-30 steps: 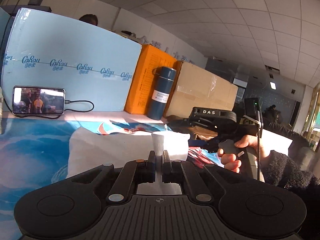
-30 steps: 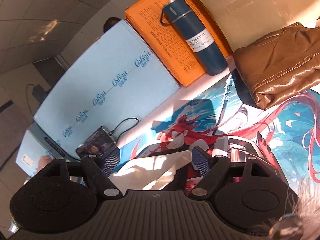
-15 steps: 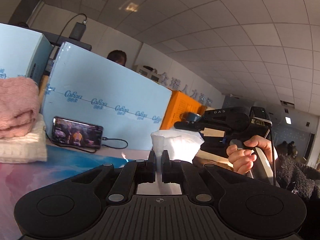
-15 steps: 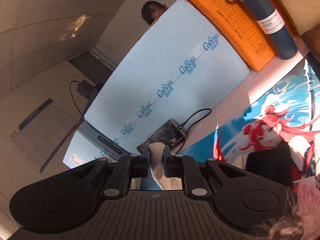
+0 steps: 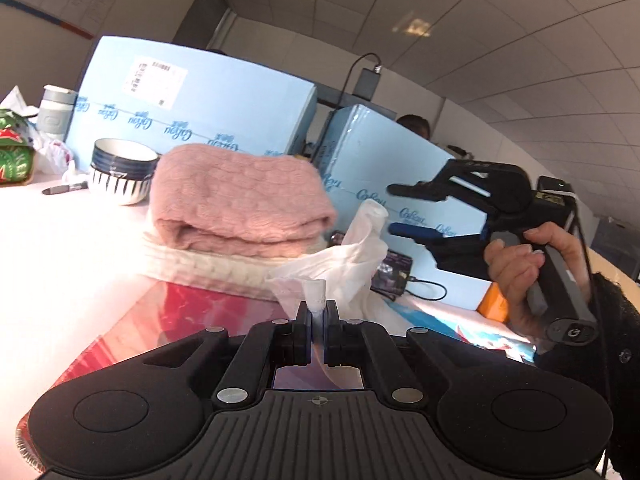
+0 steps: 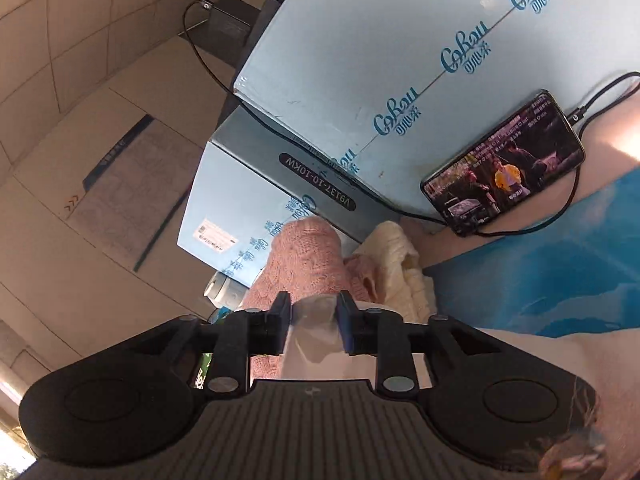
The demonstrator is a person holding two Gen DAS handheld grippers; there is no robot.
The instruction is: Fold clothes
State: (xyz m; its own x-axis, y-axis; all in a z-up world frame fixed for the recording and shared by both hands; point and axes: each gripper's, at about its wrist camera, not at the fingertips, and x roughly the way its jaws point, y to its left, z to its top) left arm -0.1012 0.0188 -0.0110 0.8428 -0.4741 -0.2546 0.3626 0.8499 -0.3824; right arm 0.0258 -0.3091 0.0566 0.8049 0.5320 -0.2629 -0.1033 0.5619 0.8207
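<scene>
Both tools hold the white garment mid-frame, lifted off the worktop to spread it, I'd guess: left tool pinching an edge, right tool half-spread around a bunch.

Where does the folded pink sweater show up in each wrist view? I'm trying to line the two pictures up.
Left wrist: the pink sweater sits left of centre, stacked on a cream knit, beyond the left gripper.
Right wrist: pink sweater at lower centre, just beyond the right gripper, cream knit to its right.
Shared landmark: the phone, seen partly behind the white cloth at.
</scene>
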